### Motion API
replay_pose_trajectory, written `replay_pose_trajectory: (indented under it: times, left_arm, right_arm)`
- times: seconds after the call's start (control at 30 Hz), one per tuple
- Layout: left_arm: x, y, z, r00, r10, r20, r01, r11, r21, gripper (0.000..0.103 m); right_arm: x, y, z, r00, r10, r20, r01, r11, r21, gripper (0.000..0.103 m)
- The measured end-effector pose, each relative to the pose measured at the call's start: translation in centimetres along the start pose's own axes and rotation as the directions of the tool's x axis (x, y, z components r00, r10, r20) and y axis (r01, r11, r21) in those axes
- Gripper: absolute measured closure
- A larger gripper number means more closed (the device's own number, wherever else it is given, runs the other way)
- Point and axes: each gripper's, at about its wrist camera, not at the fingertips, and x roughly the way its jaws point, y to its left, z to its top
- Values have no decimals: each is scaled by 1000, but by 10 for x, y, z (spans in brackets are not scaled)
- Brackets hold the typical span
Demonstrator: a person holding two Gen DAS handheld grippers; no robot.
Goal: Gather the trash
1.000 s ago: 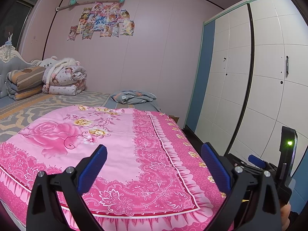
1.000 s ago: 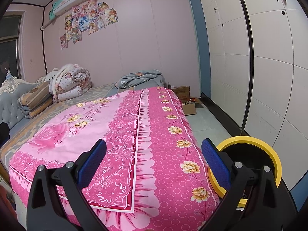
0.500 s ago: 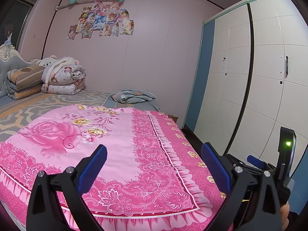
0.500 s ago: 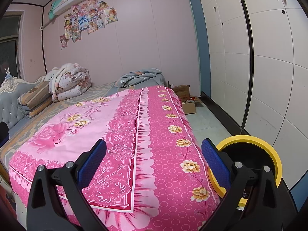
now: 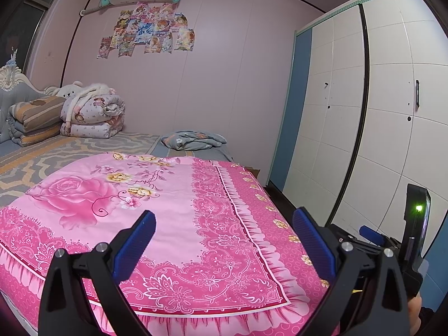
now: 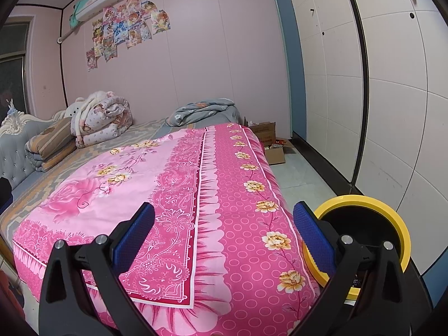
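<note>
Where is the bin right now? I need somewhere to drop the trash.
In the right wrist view, the yellow-rimmed bin stands on the floor at lower right, beside the foot corner of the pink bedspread and near the white wardrobe.

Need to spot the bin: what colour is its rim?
Yellow rim on the round black bin, clearest in the right wrist view.
</note>
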Motion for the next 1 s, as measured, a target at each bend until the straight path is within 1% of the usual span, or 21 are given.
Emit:
replay_pose_trajectory:
  times: [0.63,0.93,1.0]
  left_arm:
    - [3,1,-2,1000,-9,-2,9,1000,-1,8]
    - [3,-6,-4,1000,-9,6,9,1000,28,8]
    - [4,-6,-5,1000,-20,1,20,1000,24,8]
  right_arm:
    - [1,2,-5,1000,-1,-14,1,1000,9,8]
    - [5,-2,-4,1000,-1,-24,2,1000,14,8]
    - [6,-3,-4,1000,-2,-28,2,1000,16,8]
